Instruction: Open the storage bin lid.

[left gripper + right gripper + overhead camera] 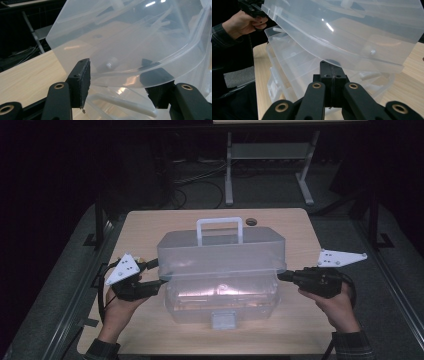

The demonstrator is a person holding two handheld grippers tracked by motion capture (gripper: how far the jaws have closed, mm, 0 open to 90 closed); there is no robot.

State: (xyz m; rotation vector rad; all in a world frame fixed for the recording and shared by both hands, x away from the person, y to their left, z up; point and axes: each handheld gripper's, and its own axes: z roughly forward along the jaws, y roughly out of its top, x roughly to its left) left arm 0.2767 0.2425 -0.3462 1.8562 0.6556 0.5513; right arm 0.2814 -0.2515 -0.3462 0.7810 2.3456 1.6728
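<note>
The left tool (159, 272) is seen at the left end of the clear lid (221, 251). In the left gripper view its jaws stand apart, one on each side of the lid's rim, and it cannot be told whether the pads press on the plastic. The right tool (281, 276) has its jaws shut together, and its tip is tucked under the rim at the lid's right end.

The lid is lifted up off the clear box (222, 300), which sits in the middle of the tabletop (150, 227). The lid is tipped, with its front edge raised and its back edge lower, near the box's back. So the box looks about half opened. The lid is judged to need swinging further back, or being put down, before the job is done.

The box's long side runs left to right across the tabletop. Its front latch (223, 320) points toward the person. The white handle (219, 229) on the lid points up and away.
</note>
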